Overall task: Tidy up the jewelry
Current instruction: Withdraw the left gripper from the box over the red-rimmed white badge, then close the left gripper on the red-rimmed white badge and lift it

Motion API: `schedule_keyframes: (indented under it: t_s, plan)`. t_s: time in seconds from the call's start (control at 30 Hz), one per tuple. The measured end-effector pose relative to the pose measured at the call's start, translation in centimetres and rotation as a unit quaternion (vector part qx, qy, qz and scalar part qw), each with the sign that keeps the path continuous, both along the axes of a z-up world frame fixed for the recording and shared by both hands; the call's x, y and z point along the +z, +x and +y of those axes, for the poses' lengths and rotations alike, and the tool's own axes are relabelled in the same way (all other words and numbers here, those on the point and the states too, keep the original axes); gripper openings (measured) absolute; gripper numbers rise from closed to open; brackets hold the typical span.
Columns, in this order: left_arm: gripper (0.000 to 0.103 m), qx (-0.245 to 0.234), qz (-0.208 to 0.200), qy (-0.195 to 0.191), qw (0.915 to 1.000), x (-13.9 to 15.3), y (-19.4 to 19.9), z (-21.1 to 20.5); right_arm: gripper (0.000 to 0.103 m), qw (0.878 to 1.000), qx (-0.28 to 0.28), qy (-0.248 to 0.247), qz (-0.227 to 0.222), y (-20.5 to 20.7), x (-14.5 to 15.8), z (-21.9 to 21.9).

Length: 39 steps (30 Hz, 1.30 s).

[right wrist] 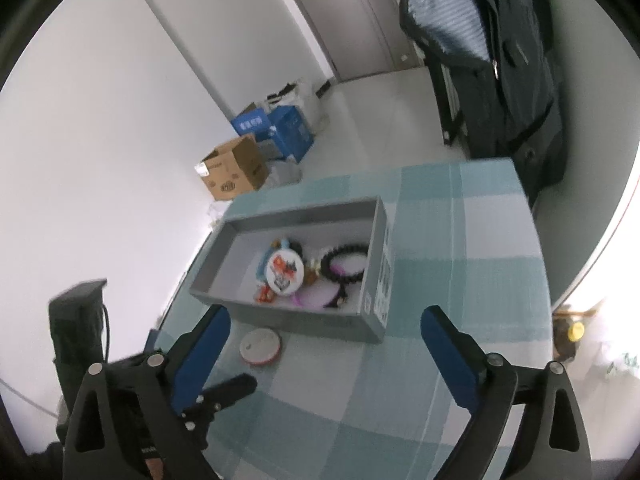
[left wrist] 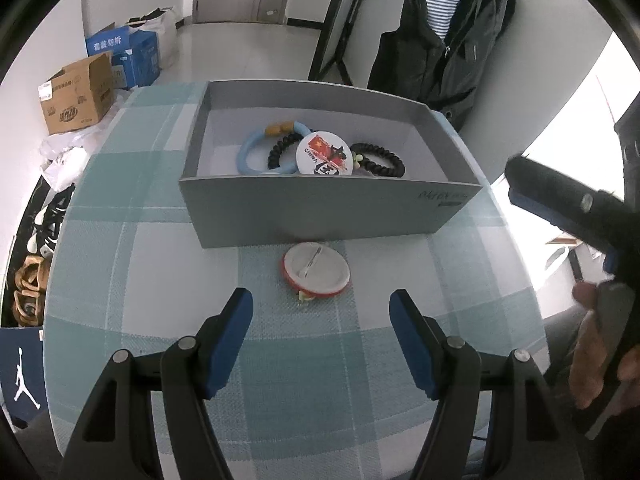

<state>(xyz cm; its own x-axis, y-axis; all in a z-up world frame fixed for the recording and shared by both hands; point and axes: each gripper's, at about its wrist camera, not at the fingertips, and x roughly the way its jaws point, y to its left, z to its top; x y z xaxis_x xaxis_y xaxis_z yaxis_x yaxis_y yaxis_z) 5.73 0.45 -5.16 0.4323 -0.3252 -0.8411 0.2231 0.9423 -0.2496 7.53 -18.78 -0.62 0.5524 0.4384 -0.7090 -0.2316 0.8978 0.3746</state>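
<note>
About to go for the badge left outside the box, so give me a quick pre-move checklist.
1. Left tongs open: ok.
2. Left tongs empty: ok.
3. Round badge lying face down on the tablecloth, outside the grey box and ahead of the left tongs: ok.
4. Path to the badge free of the right tongs, which are open and off to the side: ok.
5. Free space in the box beside the bracelets: ok.
6. Rim gives enough edge to grip: cannot tell.

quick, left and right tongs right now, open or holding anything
Left tongs: open, holding nothing, aimed at the round badge lying on the table in front of the grey box.
Right tongs: open, holding nothing.
</note>
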Motion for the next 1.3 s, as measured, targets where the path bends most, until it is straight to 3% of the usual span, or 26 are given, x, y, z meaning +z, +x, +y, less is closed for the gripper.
schedule_keyframes:
  t_s: [0.2,0.73,0.87,1.03,1.1,1.3]
  plan:
    - [0.066,-0.001,0.002,0.003,1.0000,-0.4,0.8,-0.2,0.097,0.999,-0.002,-0.014,0.031,-0.7,-2.1,0.1]
    - [0.066,-0.028,-0.013,0.067,0.9973,-1.1,1.3,-1.8,0.097,0.999,-0.003,-0.027,0.029,-1.0,-2.0,-0.3]
    - [0.053,-0.028,-0.019,0.083,0.9960,-1.1,1.3,-1.8,0.097,0.999,-0.003,-0.027,0.029,-1.0,-2.1,-0.4]
    - [0.051,-0.019,-0.011,0.075,0.9969,-1.0,1.9,-1.5,0.097,0.999,-0.001,-0.032,0.029,-0.9,-2.2,-0.2]
    - [0.037,-0.015,-0.010,0.073,0.9972,-0.9,2.0,-1.3,0.097,0.999,-0.002,-0.034,0.030,-0.9,-2.3,-0.2]
    - [0.037,-0.026,-0.013,0.074,0.9968,-0.9,2.1,-1.7,0.097,0.999,-0.004,-0.037,0.034,-0.8,-2.5,0.0]
